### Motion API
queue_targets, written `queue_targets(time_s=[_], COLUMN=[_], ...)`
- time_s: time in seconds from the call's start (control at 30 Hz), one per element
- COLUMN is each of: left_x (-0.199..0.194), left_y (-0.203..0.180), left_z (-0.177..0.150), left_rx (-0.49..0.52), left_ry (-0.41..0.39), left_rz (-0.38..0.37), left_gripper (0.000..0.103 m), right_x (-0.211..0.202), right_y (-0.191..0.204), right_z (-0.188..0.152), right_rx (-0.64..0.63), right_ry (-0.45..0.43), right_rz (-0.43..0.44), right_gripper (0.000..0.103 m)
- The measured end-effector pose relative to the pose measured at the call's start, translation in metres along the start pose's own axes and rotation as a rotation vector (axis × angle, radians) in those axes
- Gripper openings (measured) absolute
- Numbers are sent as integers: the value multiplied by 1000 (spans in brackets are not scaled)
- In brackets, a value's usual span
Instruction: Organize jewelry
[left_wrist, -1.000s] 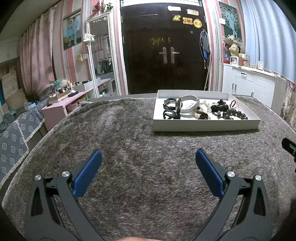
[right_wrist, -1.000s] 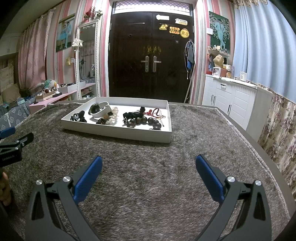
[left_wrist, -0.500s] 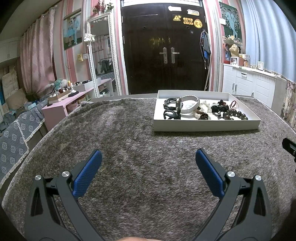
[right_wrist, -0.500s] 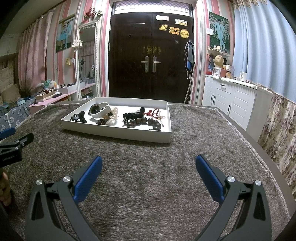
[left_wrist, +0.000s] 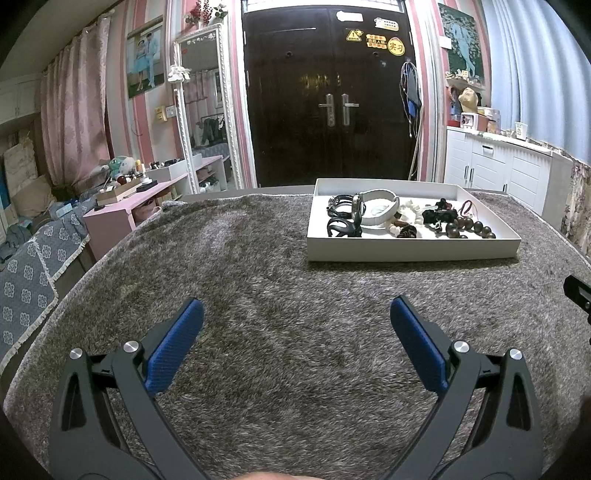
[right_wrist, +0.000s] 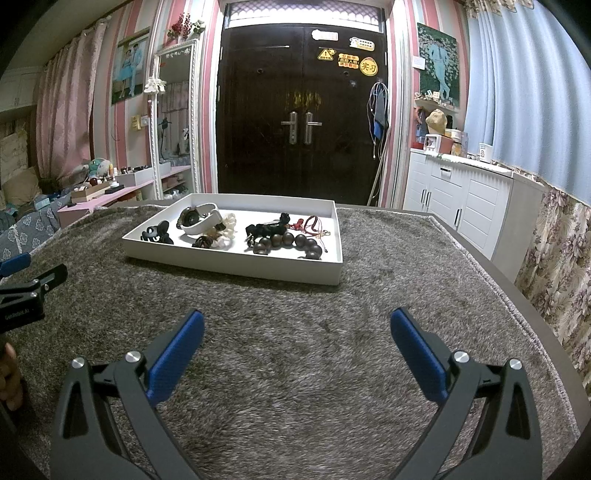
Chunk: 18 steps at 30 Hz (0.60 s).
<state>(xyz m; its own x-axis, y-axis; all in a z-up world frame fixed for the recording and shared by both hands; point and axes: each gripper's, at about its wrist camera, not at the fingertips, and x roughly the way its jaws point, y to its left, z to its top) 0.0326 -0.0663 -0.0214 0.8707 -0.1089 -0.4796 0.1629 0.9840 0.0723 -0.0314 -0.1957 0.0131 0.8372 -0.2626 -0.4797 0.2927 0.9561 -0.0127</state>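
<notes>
Looking through the left wrist view: left gripper (left_wrist: 295, 314) has its blue pads (left_wrist: 173, 347) spread wide apart, nothing between them, nothing touched. It hangs over the shaggy grey rug (left_wrist: 258, 266) covering the table, near the rug's near edge. White tray (left_wrist: 406, 254) sits toward the far right part of the rug, well apart from the gripper. Inside it, left end: black hair claw (left_wrist: 343, 228) at the near wall, black cords (left_wrist: 340, 206) behind it, a watch on a white band (left_wrist: 378, 208) just beside. Middle: cream bead bracelet (left_wrist: 410, 210), small brown piece (left_wrist: 407, 232) near the front wall. Right end: black tangled piece (left_wrist: 437, 216), dark wooden bead bracelet (left_wrist: 469, 229), red cord (left_wrist: 468, 206) near the far right corner. Black tip of the right gripper (left_wrist: 578, 291) pokes in at the right frame edge.

Right wrist view: right gripper (right_wrist: 295, 325) also spread wide, blue pads (right_wrist: 417, 354) clear of everything, empty, over bare rug (right_wrist: 406, 277) near its near edge. Tray (right_wrist: 236, 266) lies ahead, left of centre, apart from the gripper. Hair claw (right_wrist: 157, 232) at the tray's near left corner, watch band (right_wrist: 201, 221) behind it, cream beads (right_wrist: 225, 225), brown piece (right_wrist: 202, 242), black tangle (right_wrist: 266, 229), dark beads (right_wrist: 291, 243) by the front wall, red cord (right_wrist: 314, 225) toward the right wall. Left gripper's (right_wrist: 33, 284) black arm shows at the left edge, over the rug's left side; its opening is not readable from here.
</notes>
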Motion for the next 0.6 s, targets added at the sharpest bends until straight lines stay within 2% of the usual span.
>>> queue_targets(time_s=[0.6], left_x=[-1], left_y=[-1], left_z=[-1], left_rx=[-15], left_ry=[-2], left_rz=[17], left_gripper=[100], right_x=[2], right_y=[3], right_z=[-3], right_rx=[-3], right_ry=[2], right_rz=[2], right_gripper=[101])
